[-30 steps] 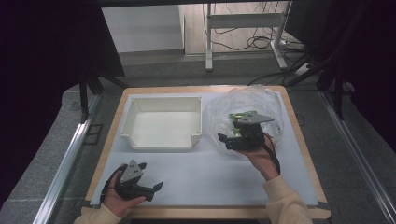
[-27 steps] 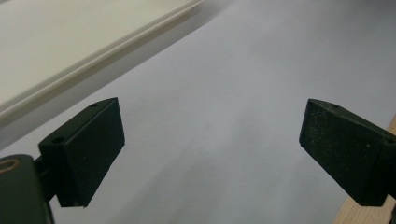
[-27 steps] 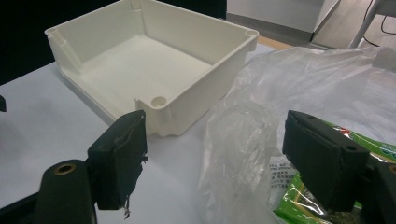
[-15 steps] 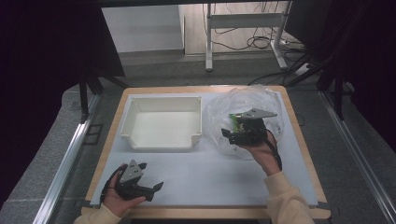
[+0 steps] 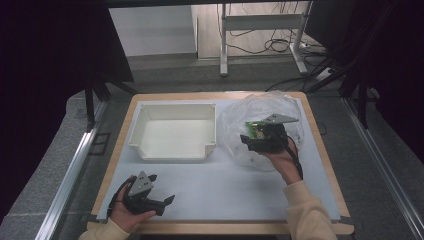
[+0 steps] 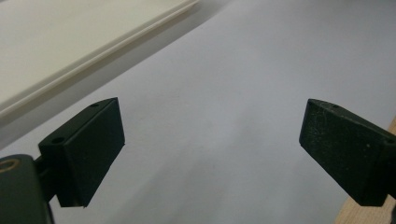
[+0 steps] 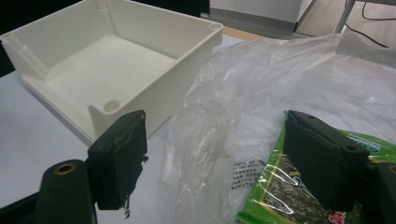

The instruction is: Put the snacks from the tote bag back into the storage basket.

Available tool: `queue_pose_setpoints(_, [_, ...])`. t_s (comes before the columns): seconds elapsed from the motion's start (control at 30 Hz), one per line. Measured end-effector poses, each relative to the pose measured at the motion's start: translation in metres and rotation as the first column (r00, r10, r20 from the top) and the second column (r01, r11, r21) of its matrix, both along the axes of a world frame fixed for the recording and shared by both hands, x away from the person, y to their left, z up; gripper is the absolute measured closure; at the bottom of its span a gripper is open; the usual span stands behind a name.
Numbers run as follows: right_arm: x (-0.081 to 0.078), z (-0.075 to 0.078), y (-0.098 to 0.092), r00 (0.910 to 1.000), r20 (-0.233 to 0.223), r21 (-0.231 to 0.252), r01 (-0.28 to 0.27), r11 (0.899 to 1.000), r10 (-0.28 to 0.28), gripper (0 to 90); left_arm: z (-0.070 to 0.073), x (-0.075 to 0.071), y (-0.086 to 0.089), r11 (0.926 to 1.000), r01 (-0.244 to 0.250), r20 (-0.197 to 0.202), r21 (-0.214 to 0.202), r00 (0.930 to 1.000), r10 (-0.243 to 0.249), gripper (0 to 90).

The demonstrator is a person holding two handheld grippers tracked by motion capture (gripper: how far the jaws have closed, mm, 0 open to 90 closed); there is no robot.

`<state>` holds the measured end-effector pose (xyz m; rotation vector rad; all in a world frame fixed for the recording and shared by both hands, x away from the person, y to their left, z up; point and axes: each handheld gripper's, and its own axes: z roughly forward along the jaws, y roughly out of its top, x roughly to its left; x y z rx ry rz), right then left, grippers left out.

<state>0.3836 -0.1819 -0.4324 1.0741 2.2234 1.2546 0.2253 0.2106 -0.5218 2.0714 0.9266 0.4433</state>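
1. Table (image 5: 220,195): pale sheet w/ wood edging, took up the centre of the high view; grey floor around it, metal frame legs (image 5: 260,22) and cables at 12 o'clock beyond it.
2. White tray (image 5: 172,132): open-topped, empty, sat on the table's 10–11 o'clock part. In the right gripper view its wall (image 7: 154,100) stood just beside the bag, at 10 o'clock from the jaws.
3. Clear plastic bag (image 5: 260,125): crumpled, lay at the table's 1–2 o'clock part, touching or nearly touching the tray's right side. Folds of film (image 7: 205,140) bunched between the tray and the right gripper's jaws.
4. Right gripper (image 5: 260,141): held in the right hand (image 5: 285,162) over the bag, grey plate on top. Jaws wide apart, nothing clamped btwn them.
5. Left gripper (image 5: 159,199): held in the left hand (image 5: 127,212) at the table's 7 o'clock edge, well apart from bag and tray. Left gripper view: jaws spread wide over bare sheet, gripping nothing; tray rim (image 6: 88,56) at 10–11 o'clock.
6. Green seaweed packet (image 7: 280,186): lay in the bag's folds, partly under the right gripper's right-hand jaw, at 4–5 o'clock in that view; can't tell if the jaw touched it. From above, a green bit (image 5: 256,130) showed at the gripper's front.
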Motion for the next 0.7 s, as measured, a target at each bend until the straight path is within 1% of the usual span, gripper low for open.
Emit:
queue_pose_setpoints(0.17, [0.003, 0.003, -0.004, 0.9999, 0.003, 0.002, 0.011, 1.000, -0.011, 22.3, 0.000, 0.000, 0.000, 0.9999, -0.010, 0.003, -0.001, 0.9999, 0.010, 6.5])
queue_pose_setpoints(0.2, [0.006, 0.006, -0.007, 0.9999, 0.002, 0.015, 0.014, 1.000, -0.014, 22.5, 0.000, 0.000, 0.000, 0.9999, -0.015, 0.006, -0.001, 0.9999, 0.015, 6.5])
queue_pose_setpoints(0.27, [0.008, 0.007, -0.008, 0.9999, 0.001, 0.021, 0.014, 1.000, -0.014, 22.6, 0.000, 0.000, 0.000, 0.9999, -0.017, 0.009, -0.004, 0.9998, 0.017, 6.5])
queue_pose_setpoints(0.3, [0.014, 0.009, -0.009, 0.9997, -0.009, 0.024, 0.024, 0.999, -0.024, 22.6, 0.000, 0.000, 0.000, 0.9999, -0.015, 0.008, -0.005, 0.9998, 0.015, 6.5])
queue_pose_setpoints(0.5, [0.027, 0.010, -0.011, 0.9986, -0.029, 0.013, 0.044, 0.999, -0.043, 22.9, 0.000, -0.001, -0.001, 1.0000, -0.006, 0.006, -0.004, 1.0000, 0.006, 6.5])
queue_pose_setpoints(0.6, [0.033, 0.011, -0.011, 0.9977, -0.041, -0.006, 0.053, 0.999, -0.054, 23.1, 0.000, -0.002, -0.002, 1.0000, 0.001, 0.008, -0.002, 1.0000, -0.001, 6.5])
queue_pose_setpoints(0.67, [0.037, 0.012, -0.011, 0.9977, -0.036, -0.019, 0.057, 0.998, -0.058, 24.2, 0.000, -0.003, -0.002, 1.0000, 0.001, 0.010, -0.003, 0.9999, -0.001, 6.5])
queue_pose_setpoints(0.7, [0.038, 0.013, -0.011, 0.9979, -0.026, -0.023, 0.059, 0.998, -0.060, 25.4, 0.001, -0.003, -0.002, 1.0000, 0.000, 0.013, -0.004, 0.9999, 0.000, 6.5])
